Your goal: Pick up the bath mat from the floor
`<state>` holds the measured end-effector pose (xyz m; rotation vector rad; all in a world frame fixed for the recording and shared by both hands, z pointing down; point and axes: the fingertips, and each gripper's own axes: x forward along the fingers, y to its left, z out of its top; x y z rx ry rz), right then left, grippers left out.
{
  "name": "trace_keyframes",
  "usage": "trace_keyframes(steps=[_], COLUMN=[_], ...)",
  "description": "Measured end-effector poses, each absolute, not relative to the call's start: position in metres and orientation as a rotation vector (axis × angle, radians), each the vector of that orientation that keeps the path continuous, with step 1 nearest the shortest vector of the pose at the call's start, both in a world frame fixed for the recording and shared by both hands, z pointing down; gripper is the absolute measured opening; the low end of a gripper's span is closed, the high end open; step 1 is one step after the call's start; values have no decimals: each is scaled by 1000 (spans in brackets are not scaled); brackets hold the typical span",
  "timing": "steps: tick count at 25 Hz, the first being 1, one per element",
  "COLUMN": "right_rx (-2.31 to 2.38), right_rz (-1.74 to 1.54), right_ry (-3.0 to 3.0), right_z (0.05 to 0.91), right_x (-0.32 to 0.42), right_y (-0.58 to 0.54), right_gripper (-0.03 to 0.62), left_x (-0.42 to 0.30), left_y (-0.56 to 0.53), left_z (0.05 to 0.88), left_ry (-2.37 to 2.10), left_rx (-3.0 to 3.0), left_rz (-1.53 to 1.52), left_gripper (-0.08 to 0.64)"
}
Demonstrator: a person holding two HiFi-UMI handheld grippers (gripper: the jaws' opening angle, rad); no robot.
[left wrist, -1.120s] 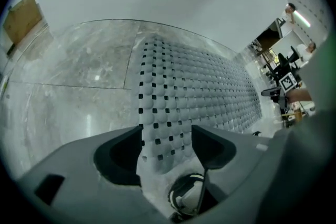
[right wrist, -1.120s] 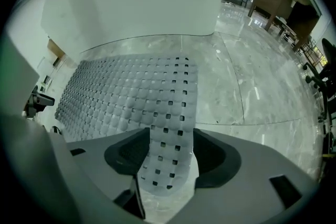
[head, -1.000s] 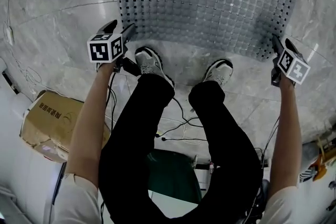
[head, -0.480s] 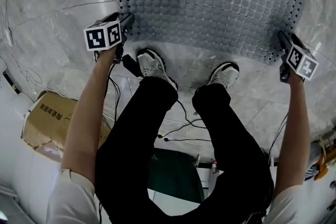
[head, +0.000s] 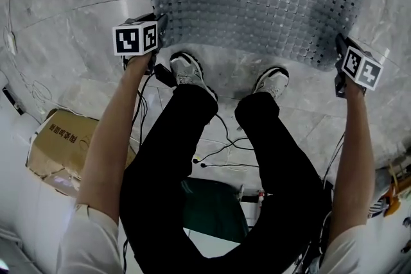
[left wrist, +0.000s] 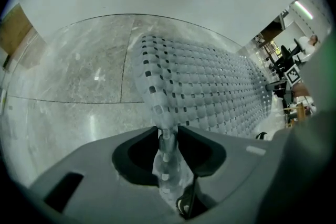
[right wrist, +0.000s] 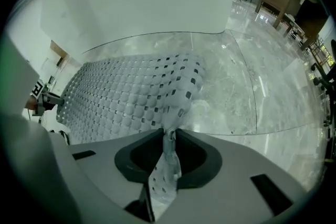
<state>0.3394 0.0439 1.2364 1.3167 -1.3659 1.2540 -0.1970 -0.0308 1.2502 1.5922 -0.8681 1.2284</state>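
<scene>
The left tongs [left wrist: 167,132] and right tongs [right wrist: 169,135] have just closed, and each pinches a near corner of the mat [head: 257,3]. It is soft, translucent grey rubber, a rectangular grid of round bumps and square holes. It spreads over the glossy marbled floor [head: 70,3], long axis left to right, with the pinched corners crumpled.

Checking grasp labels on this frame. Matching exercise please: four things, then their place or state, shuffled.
1 left gripper
2 right gripper
3 cardboard box
4 shoes

A just short of the bath mat's near edge
B shut on the mat's near right corner
C off to the person's left, apart from the mat
D shut on the mat's near left corner

Pairs: 1-D, 2-B, 3-C, 4-A. Both grippers' jaws have just been closing, mat between them.
</scene>
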Motion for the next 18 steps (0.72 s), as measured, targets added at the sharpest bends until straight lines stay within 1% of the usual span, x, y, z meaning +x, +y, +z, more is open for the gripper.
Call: trace_keyframes(steps=[3,9,18], right_rx=[1290,1199,1092], right_rz=[1268,1248,1249], right_ry=[-1392,-1461,-1520], right_z=[1213,1156,1066], right_x=[328,298,246], right_y=[44,32,40], right_gripper=[64,57,55], left_x=[-185,-154,-109], left_y=[-27,-26,5], left_z=[1225,1167,1078], left_ry=[-860,-793,-737], left_rx=[1615,1672,1659], left_rz=[1228,1200,1133], left_gripper=[107,100,86])
